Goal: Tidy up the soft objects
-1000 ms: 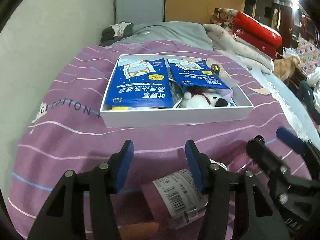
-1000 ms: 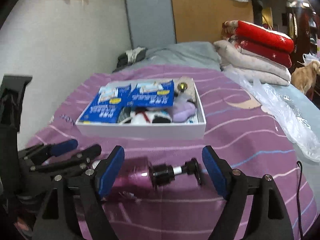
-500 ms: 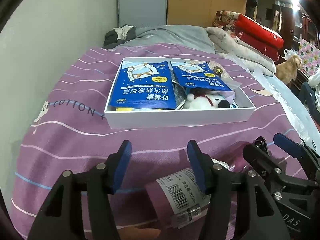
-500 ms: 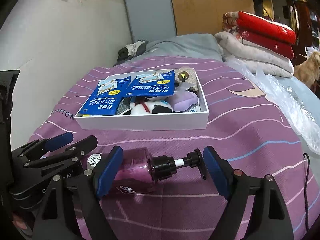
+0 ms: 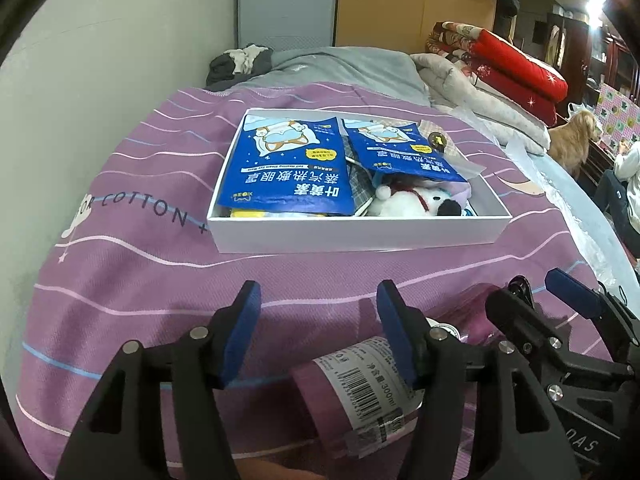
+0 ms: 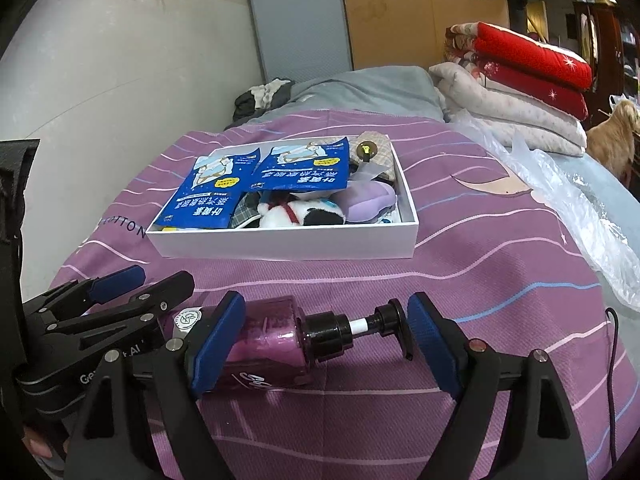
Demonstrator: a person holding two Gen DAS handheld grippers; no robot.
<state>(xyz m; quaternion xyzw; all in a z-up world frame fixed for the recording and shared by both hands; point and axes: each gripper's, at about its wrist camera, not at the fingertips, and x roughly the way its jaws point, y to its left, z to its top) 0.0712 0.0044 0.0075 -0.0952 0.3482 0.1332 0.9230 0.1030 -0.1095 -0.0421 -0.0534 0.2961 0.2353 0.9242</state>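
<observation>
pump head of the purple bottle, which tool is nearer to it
Right. The right tool straddles the pump head between its open fingers; the left tool, jaws opening, sits by the purple bottle base, the far end.

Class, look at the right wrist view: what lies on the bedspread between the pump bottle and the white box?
Nothing. Between the pump bottle and the white box there is only bare purple striped bedspread, clearest in the right wrist view.

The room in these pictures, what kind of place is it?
Most likely a bedroom in a home. A purple striped bedspread covers a bed, folded quilts are stacked at the far side, and a white box of soft things lies on the bed.
</observation>
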